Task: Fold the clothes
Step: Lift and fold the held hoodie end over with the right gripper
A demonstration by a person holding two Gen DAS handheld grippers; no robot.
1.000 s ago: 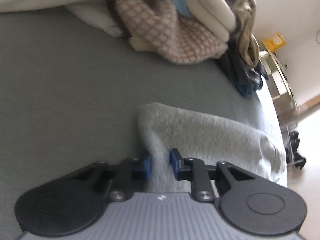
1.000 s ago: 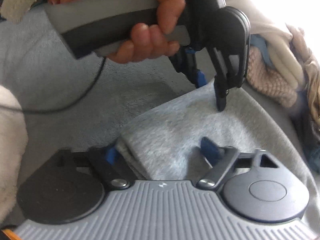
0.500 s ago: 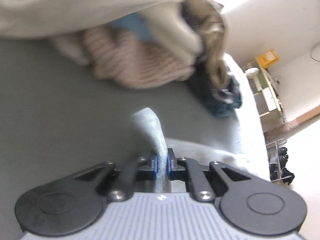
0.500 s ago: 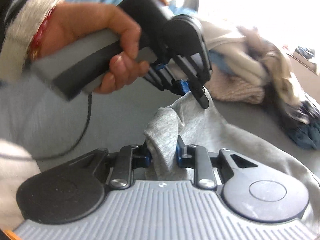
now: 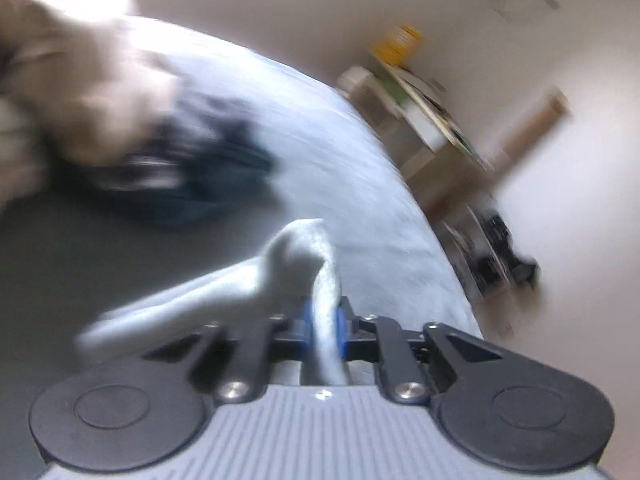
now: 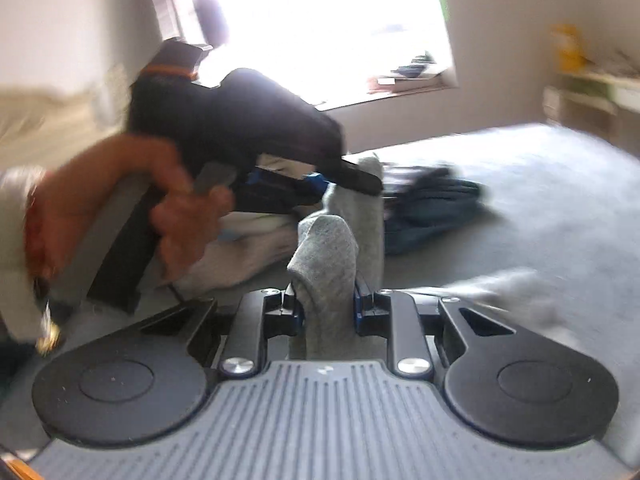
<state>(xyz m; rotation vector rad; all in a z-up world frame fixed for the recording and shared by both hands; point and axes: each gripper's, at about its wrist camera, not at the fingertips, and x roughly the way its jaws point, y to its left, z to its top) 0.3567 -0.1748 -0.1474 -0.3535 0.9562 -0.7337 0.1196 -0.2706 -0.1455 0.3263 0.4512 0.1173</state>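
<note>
While both views are blurred, the left gripper [image 5: 322, 326] is clamped on a bunched fold of the grey sweatshirt [image 5: 248, 280], its jaws having just widened slightly with the cloth between the blue pads [image 5: 306, 320]. The right gripper [image 6: 326, 308] pinches another fold of the same garment [image 6: 326, 252], which is raised above the grey bed [image 6: 560, 208]. The person's left hand [image 6: 176, 208] grips the other tool's handle. A dark blue garment [image 6: 432, 204] lies on the bed just beyond.
</note>
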